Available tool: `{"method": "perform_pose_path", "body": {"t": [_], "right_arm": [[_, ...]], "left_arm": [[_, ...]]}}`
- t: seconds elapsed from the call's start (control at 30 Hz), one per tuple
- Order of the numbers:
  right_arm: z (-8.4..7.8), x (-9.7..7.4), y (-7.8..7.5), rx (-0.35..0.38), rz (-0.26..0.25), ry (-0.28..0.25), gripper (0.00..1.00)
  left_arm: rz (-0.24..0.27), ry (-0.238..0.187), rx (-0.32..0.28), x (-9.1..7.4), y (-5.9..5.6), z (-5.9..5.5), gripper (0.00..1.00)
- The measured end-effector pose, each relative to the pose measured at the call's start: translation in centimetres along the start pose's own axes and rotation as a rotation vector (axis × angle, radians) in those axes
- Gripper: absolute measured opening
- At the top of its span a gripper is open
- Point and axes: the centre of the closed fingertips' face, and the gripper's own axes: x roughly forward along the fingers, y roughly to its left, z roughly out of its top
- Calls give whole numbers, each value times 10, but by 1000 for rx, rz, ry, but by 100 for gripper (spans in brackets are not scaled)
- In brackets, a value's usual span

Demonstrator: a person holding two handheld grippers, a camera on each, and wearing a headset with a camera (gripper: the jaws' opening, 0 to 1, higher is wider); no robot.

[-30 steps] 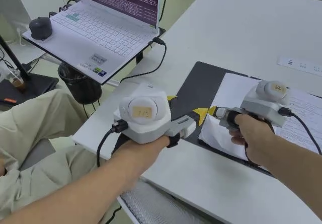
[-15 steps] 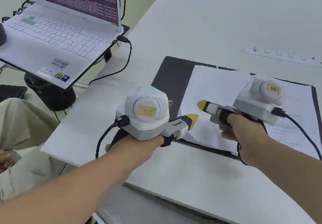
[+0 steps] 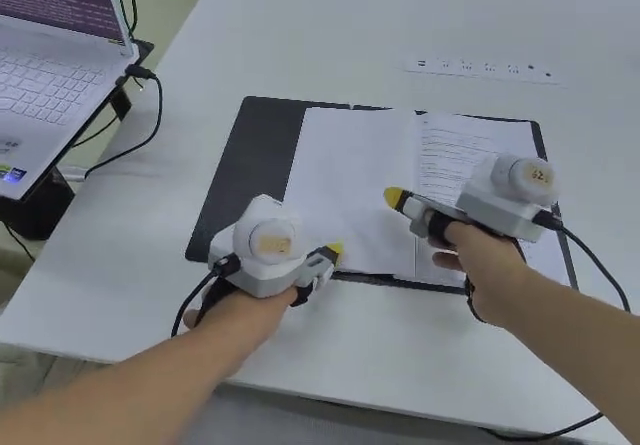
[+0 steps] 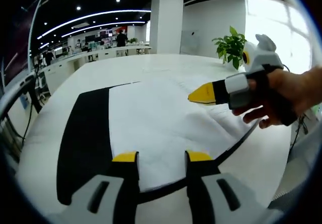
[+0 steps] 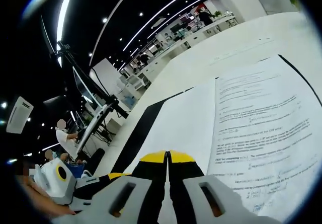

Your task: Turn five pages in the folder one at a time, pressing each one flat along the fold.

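The folder lies open on the white table, its black cover showing at the left. A blank white page lies on its left half and a printed page on its right half. My right gripper is shut with nothing in it, its yellow tip low over the blank page just left of the fold. In the right gripper view its tips meet above the blank page. My left gripper is open and empty, at the front edge of the blank page.
A laptop stands on a stand off the table's left side, with a black cable hanging by it. A white power strip lies on the table behind the folder. The table's front edge runs just below both hands.
The head camera has swung right, so the whole folder is now in view. My right gripper has moved from the blank page's left edge towards the fold. The left gripper stays by the front edge.
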Motion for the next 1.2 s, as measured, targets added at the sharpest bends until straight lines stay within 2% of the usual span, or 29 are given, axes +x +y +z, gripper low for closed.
{"method": "perform_pose_path", "body": {"t": [0.1, 0.13, 0.2, 0.27, 0.37, 0.53, 0.63, 0.87, 1.2], "right_arm": [[3, -1, -5, -16, -1, -13, 0], [6, 0, -8, -34, -4, -18, 0], [9, 4, -12, -51, 1, -19, 0], [14, 9, -14, -74, 11, -32, 0], [20, 20, -22, -80, 5, -21, 0], [29, 31, -39, -88, -30, -7, 0], [31, 34, -45, -81, -34, -3, 0], [38, 38, -46, -78, -27, -18, 0], [49, 49, -52, -63, -34, -31, 0]], "left_arm": [[13, 9, 3, -1, 2, -9, 34], [20, -18, 37, -4, 3, -8, 33], [21, -36, 50, -4, 3, -9, 32], [26, -50, 39, -4, 5, -9, 32], [34, -58, 34, -3, 5, -8, 32], [37, -61, 31, 0, 7, -10, 32], [37, -68, 29, 0, 7, -10, 32], [45, -85, 17, -1, 7, -9, 32], [49, -89, 14, 0, 8, -10, 32]]}}
